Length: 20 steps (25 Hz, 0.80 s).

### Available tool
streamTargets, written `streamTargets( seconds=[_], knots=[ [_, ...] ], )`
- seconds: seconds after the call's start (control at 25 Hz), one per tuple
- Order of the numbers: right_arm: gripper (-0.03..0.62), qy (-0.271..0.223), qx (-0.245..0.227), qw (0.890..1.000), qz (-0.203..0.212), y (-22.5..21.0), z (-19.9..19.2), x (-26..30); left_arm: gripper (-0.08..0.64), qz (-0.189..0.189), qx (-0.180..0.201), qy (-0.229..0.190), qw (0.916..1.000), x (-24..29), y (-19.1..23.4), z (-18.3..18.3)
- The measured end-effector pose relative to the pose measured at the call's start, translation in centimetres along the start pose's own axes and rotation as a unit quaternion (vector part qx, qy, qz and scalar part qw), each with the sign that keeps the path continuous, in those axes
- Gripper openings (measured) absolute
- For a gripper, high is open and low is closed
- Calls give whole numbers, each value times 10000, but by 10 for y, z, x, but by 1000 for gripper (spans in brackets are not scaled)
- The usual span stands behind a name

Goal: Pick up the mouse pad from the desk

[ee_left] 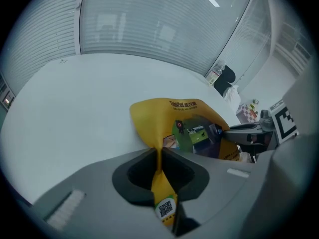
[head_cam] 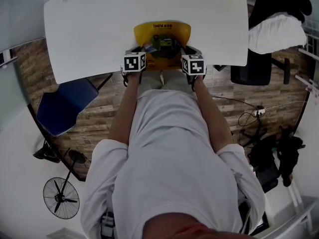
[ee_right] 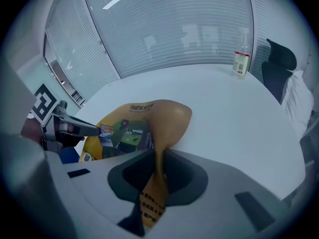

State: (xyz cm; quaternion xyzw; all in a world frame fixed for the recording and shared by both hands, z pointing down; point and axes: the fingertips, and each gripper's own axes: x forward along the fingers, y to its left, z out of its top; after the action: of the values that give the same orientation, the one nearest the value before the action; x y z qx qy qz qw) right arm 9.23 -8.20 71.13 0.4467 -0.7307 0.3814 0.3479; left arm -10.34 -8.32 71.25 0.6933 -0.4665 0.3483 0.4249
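Nearest us, the left hand-held gripper (ee_left: 159, 159) was pinched on the near-left corner of the pad (ee_left: 167, 114). The right hand-held gripper (ee_right: 158, 164) was pinched on its near-right corner. In each gripper view the yellow sheet ran as a thin edge between the pressed-together jaws. The pad sat at the near edge of the bench (head_cam: 94, 19), in the centre of the head view. Its near side was raised into the jaws and its far side seemed to rest on the white top.

We judged slip to be the main risk. Each bite took only a narrow strip of corner, and so thin a sheet could slide out if the lift were quick or one hand rose ahead of the other. Pulling the hands apart could draw it taut and tug a corner free. Bringing them together would let the middle sag and fold, perhaps creasing the print. Its far edge might also drag on the bench.

The pad looked thin, limp and rubbery, yellow with a printed picture and rounded corners, buckled into a soft arch between the grips. The jaws were matt grey with dark hollows. The bench was smooth and white, with rounded corners. Far off, at the upper right of the right gripper view, stood a clear bottle (ee_right: 241, 58).
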Motion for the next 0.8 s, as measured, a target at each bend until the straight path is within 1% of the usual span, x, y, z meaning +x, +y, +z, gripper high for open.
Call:
streamTargets(
  seconds=[0.16,0.24,0.4,0.64,0.8],
  knots=[
    [61,-176,22,9998,114,4,5,-10,37,-154,-2,-177,9997,-9,-4,4],
    [60,-300,52,9994,180,6,11,-17,35,-215,35,-328,9992,-17,-7,10],
    [60,-619,-63,9978,220,8,30,-36,35,-321,171,-695,9969,-36,-14,26],
    [58,-1155,-216,9928,246,17,66,-78,35,-380,419,-1315,9897,-78,-28,60],
    [58,-1567,-336,9869,200,20,91,-108,35,-400,616,-1731,9822,-105,-38,87]
  ],
)
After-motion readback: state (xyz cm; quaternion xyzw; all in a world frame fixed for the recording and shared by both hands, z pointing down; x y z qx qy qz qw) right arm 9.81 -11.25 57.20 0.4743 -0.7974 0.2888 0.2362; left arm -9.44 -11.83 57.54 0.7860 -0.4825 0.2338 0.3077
